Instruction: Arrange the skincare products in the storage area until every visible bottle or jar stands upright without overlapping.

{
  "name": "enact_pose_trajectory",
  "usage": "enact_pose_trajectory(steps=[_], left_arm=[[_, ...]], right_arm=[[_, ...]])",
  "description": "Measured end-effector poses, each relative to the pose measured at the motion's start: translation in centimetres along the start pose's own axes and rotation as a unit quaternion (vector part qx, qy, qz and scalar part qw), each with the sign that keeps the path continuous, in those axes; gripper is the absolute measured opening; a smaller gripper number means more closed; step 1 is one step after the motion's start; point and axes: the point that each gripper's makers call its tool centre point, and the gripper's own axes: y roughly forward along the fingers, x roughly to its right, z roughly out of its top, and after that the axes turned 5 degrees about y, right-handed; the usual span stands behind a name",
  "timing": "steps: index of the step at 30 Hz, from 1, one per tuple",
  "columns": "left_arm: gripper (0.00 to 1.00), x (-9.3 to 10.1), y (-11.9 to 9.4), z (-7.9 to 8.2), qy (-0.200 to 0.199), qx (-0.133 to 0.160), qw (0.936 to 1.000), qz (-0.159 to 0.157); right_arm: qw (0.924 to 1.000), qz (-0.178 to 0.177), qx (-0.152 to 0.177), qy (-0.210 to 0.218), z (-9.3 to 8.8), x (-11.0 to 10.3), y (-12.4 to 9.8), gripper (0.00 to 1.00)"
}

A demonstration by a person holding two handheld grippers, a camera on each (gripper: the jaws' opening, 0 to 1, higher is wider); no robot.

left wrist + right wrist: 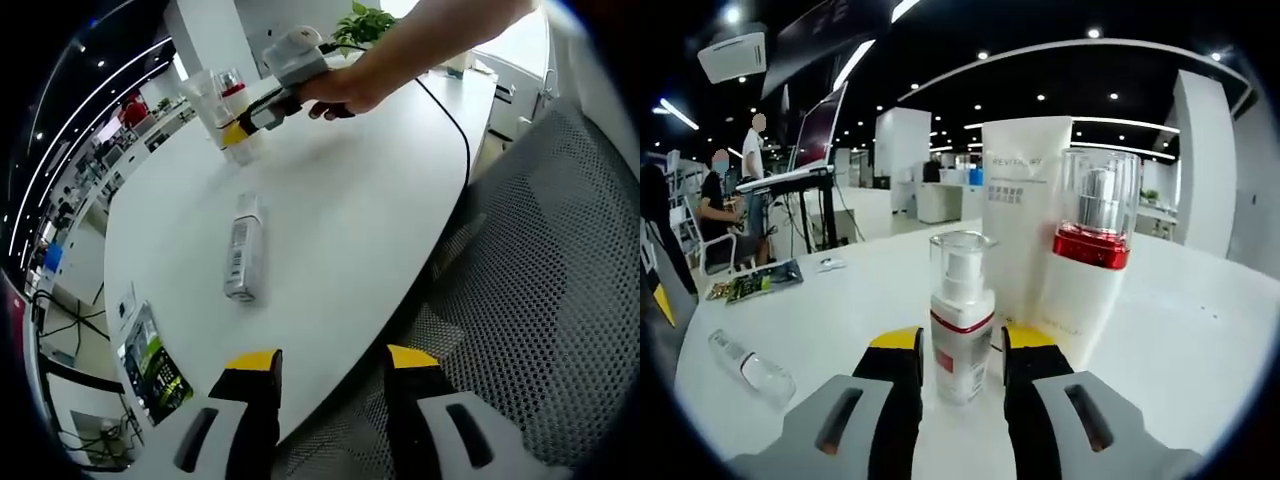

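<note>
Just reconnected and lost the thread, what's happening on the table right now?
The right gripper has its jaws around a small pump bottle, standing upright by a white tube and a red-collared bottle. Whether the jaws touch it can't be told. The left gripper hangs open at the white table's edge. One bottle lies flat there.

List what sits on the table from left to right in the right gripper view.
Lying clear bottle → green card → small pump bottle between the right gripper's jaws → white box → red-banded bottle.
</note>
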Motion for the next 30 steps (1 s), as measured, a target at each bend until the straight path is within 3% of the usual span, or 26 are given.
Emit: enact_pose_trajectory(steps=[3,10,19,30], left_arm=[[0.42,0.0,0.0,0.0,0.000,0.002,1.0000,0.001],[0.42,-0.1,0.0,0.0,0.000,0.001,1.0000,0.001],[0.42,-0.1,0.0,0.0,0.000,0.001,1.0000,0.001],[0.41,0.0,0.0,-0.1,0.004,-0.001,1.0000,0.000]], right_arm=[[1.0000,-0.002,-0.005,-0.005,-0.1,0.1,0.0,0.21],[0.9997,-0.020,-0.012,-0.005,0.0,0.8,0.5,0.21],[0.9995,-0.021,-0.017,0.018,-0.1,0.2,0.2,0.27],[0.9989,-0.034,-0.014,0.029,0.0,0.7,-0.8,0.19]])
